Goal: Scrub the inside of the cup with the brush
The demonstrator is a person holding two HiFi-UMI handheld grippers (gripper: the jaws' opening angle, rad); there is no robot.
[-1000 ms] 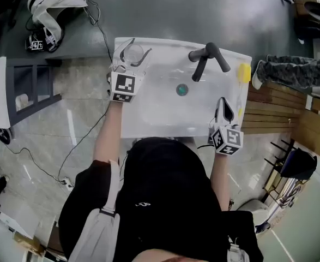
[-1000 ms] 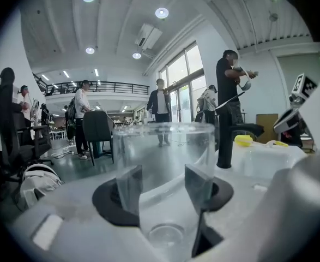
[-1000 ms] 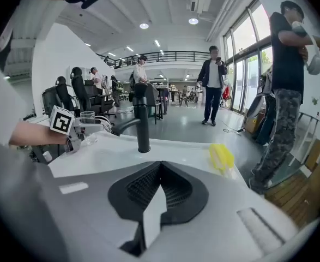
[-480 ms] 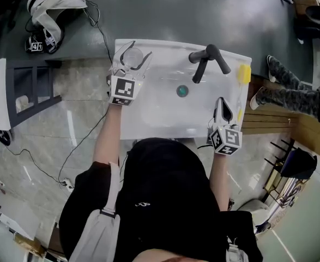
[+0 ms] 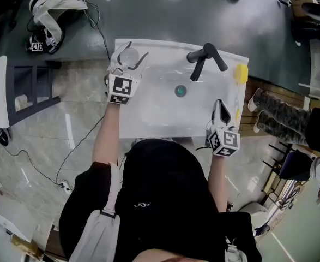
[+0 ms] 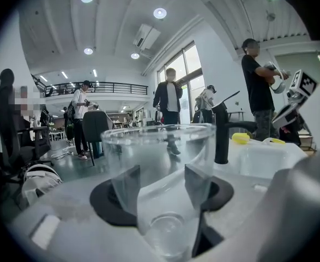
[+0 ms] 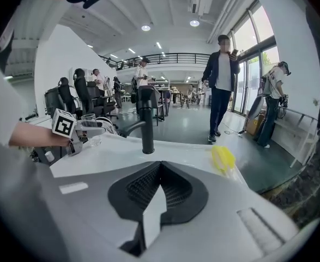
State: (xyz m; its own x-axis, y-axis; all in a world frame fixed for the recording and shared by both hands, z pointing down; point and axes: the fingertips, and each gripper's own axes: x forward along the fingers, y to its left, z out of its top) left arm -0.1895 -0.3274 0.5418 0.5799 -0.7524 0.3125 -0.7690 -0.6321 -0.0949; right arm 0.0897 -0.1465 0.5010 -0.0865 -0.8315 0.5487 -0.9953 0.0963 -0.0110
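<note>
White sink (image 5: pixel 149 125), clear cup (image 5: pixel 128 54) in fingers (image 5: pixel 142 59) of left gripper (image 5: pixel 136 50)

A white sink (image 5: pixel 149 125) is set up on the floor (image 5: pixel 165 10). A clear cup (image 5: pixel 128 54) is stood upright on its far left corner, and a yellow brush (image 5: pixel 240 73) is laid on the right rim, well apart. A black tap (image 5: pixel 205 56) is fixed at the back, with the drain (image 5: pixel 180 90) down in the bowl.
</note>
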